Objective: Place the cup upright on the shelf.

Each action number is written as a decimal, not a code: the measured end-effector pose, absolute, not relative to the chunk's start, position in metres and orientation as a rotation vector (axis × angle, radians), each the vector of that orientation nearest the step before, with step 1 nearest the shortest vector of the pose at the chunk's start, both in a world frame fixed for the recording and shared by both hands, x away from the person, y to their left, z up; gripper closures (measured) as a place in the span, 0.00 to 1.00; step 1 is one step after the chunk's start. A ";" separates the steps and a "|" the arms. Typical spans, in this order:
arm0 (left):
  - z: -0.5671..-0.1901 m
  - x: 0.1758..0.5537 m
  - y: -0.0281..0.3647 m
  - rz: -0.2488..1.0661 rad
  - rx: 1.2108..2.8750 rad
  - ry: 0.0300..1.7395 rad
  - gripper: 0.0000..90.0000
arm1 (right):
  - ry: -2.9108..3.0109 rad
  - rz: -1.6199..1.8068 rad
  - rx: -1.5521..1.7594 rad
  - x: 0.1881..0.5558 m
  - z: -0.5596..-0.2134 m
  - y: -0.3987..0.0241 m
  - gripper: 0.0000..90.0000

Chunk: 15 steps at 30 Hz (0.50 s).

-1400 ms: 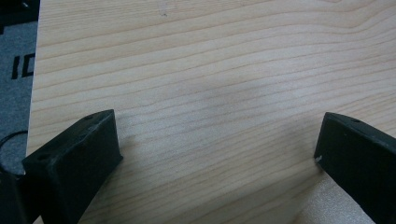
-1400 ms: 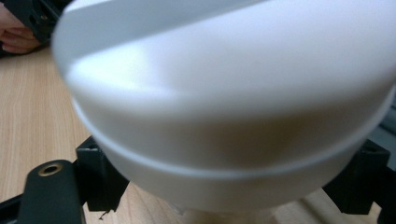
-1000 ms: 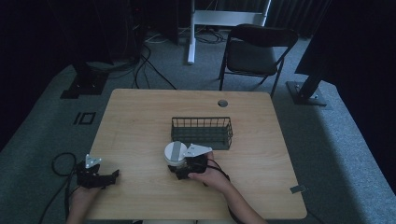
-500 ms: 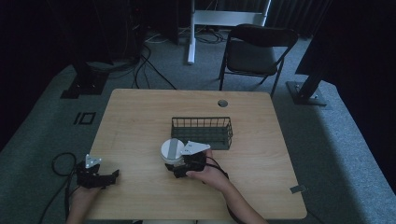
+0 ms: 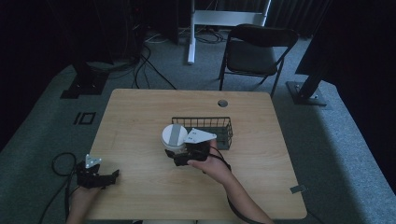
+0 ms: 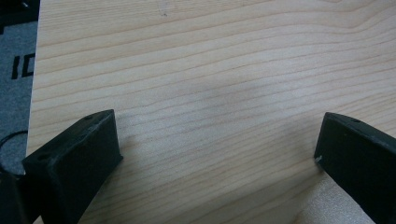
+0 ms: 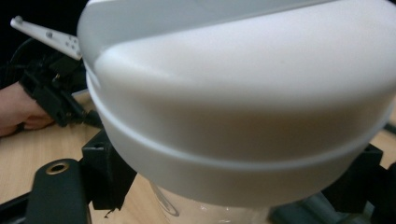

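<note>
Left gripper (image 5: 111, 176) rests at the near left corner of the pale wooden surface (image 5: 140, 121), held by the person's left hand (image 5: 81, 196); in the left gripper view its black jaws stand wide apart over bare wood grain with nothing between them. It lies well apart from the work. Moving right in the high view: the white-lidded round plastic jar (image 5: 174, 136) stands upright near the middle of the surface, its lid bearing a grey strip across the top, its long axis vertical. Right gripper (image 5: 179, 156) sits just on the near side of the jar, held by the person's right hand (image 5: 208, 163), so the jar lies directly ahead of this gripper and away from the person. In the right gripper view the jar's white lid (image 7: 243, 93) looms very close, and the black jaws stand at either side of the clear body below the lid's rim, apparently clamped on it. Just right of and beyond the jar sits the black wire basket (image 5: 205, 130), near but seemingly not touching it. Judgement: the right hand is much the nearer one, and the basket lies to the upper right of the held jar, so any transfer would run that way.
</note>
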<state>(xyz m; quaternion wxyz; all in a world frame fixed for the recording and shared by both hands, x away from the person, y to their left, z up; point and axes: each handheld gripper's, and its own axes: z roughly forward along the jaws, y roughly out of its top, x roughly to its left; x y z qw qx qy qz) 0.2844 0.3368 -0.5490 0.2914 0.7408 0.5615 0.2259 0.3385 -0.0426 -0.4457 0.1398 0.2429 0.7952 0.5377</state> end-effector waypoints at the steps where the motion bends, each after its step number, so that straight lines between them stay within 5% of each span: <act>1: -0.549 0.284 0.337 0.603 1.974 1.497 0.00 | 2.288 1.558 0.706 0.339 -0.443 -0.043 0.21; 15: -0.549 0.284 0.337 0.603 1.974 1.497 0.00 | 2.125 1.464 0.820 0.360 -0.417 -0.065 0.21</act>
